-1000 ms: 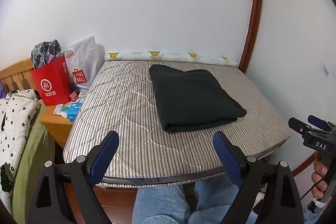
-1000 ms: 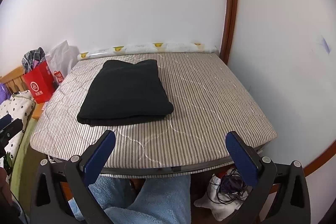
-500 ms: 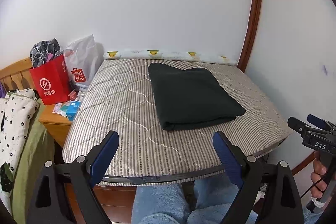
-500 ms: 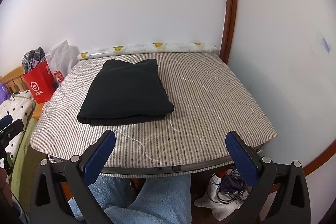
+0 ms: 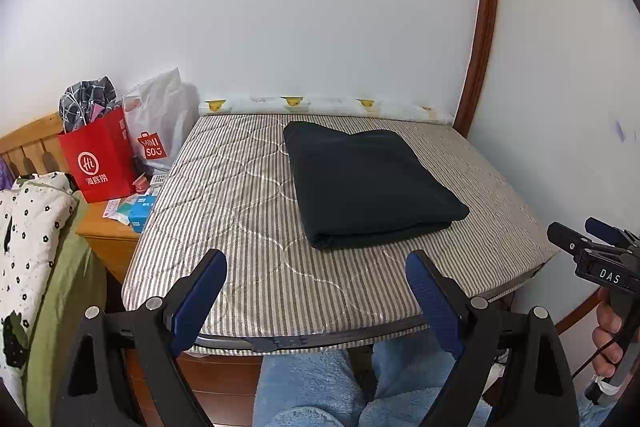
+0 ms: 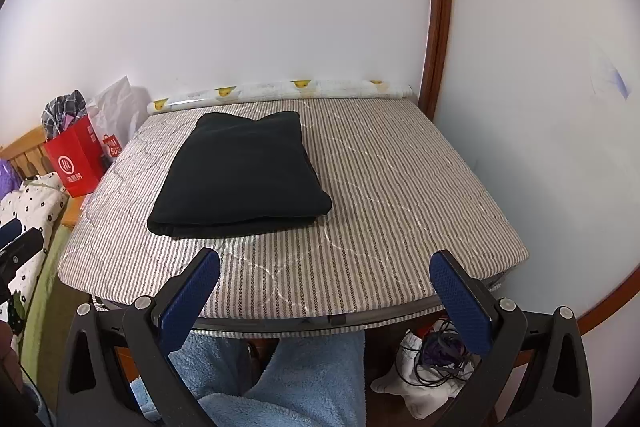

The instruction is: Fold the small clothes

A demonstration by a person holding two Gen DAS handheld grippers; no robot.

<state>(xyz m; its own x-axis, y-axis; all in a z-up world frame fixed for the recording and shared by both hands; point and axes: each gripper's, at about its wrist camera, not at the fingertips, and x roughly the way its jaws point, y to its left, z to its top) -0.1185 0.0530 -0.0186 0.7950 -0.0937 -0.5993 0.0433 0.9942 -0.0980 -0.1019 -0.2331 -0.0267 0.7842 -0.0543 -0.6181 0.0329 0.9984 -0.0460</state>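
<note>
A dark garment (image 5: 368, 183) (image 6: 244, 175) lies folded into a neat rectangle on the striped quilted pad (image 5: 240, 227) (image 6: 400, 195). My left gripper (image 5: 316, 267) hovers open over the pad's near edge, short of the garment, nothing between its blue pads. In the right wrist view my right gripper (image 6: 324, 271) is open too, above the near edge and to the right of the garment. Neither touches the cloth. The right gripper's body (image 5: 600, 259) shows at the right rim of the left wrist view, held by a hand.
White walls close the pad at the back and right, with a brown wooden trim (image 5: 480, 27). A rolled printed sheet (image 5: 320, 105) lies along the back edge. A red paper bag (image 5: 100, 159) and white plastic bag (image 5: 160, 123) stand on a wooden nightstand (image 5: 108, 231) at left. The person's blue fleece legs (image 6: 280, 379) are below.
</note>
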